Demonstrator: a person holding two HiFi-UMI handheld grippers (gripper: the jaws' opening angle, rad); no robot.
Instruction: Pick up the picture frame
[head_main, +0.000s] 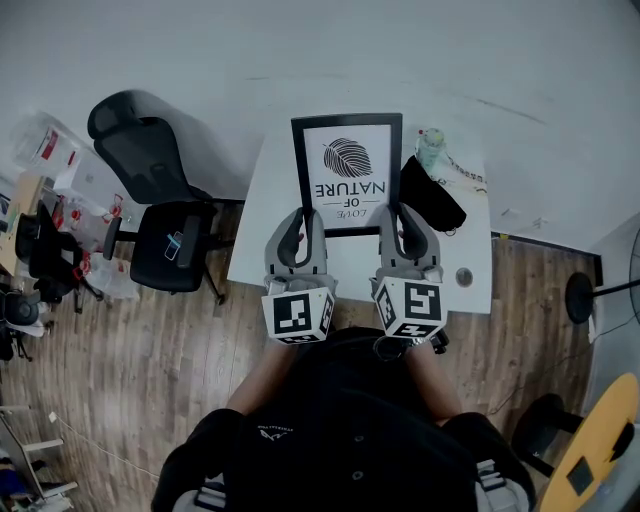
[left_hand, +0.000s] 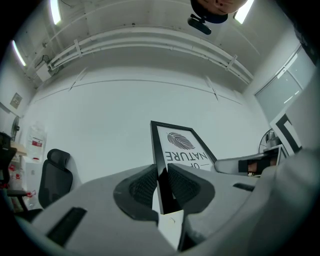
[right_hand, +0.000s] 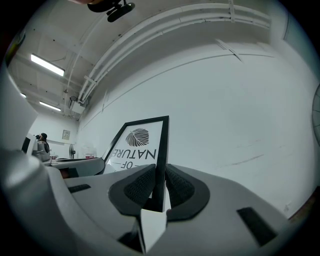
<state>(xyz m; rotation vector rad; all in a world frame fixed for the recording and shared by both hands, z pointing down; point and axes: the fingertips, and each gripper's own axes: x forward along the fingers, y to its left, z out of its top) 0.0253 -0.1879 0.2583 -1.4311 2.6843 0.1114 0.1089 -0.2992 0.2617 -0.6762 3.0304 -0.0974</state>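
The picture frame (head_main: 347, 165) is black-edged, with a white print of a leaf and the words LOVE OF NATURE. It is held up over the white table (head_main: 258, 250), gripped at its near corners. My left gripper (head_main: 298, 216) is shut on its left edge, and my right gripper (head_main: 408, 216) is shut on its right edge. The left gripper view shows the frame (left_hand: 182, 145) rising from between the ribbed pads, where the left gripper (left_hand: 161, 182) clamps the black rim. The right gripper view shows the frame (right_hand: 139, 142) pinched the same way in the right gripper (right_hand: 159, 185).
A black pouch (head_main: 432, 196) and a clear bottle (head_main: 431, 148) lie on the table to the right of the frame, with a small round object (head_main: 464, 276) near its front right corner. A black office chair (head_main: 160, 205) stands to the left on the wooden floor. A white wall runs behind the table.
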